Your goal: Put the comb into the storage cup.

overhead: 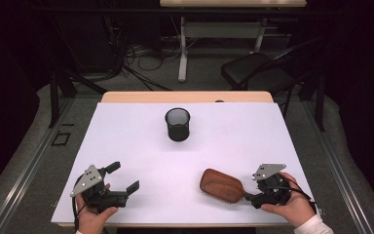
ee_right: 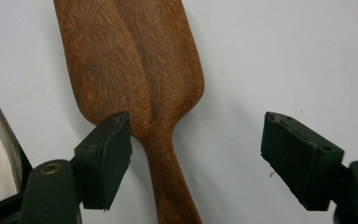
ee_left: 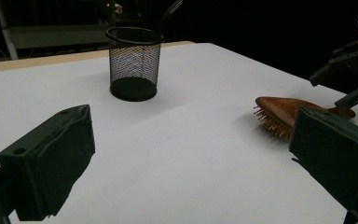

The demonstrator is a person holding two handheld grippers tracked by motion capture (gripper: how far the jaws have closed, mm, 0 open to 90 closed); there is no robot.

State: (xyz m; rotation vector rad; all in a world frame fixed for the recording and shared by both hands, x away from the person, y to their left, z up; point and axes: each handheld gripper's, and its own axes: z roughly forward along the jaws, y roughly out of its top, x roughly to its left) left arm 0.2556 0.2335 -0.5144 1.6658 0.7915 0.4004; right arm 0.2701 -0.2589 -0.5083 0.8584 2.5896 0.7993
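Observation:
A brown wooden hairbrush (overhead: 222,186) lies bristles down on the white table cover, near the front right. Its handle points toward my right gripper (overhead: 251,199). In the right gripper view the handle (ee_right: 168,177) runs between the two black jaws; the left jaw sits close beside it and the right jaw stands well apart, so my right gripper (ee_right: 196,122) is open around it. My left gripper (overhead: 124,177) rests at the front left, open with nothing between its jaws. A black mesh cup (overhead: 177,124) stands upright at the middle back, empty as far as I can see.
The white cover (overhead: 126,126) spans the tabletop, with a wooden edge (overhead: 185,96) at the back. Beyond the table are a black chair (overhead: 258,70), cables on the floor and another table's legs. From the left gripper view, the cup (ee_left: 134,63) and hairbrush (ee_left: 284,112) lie ahead.

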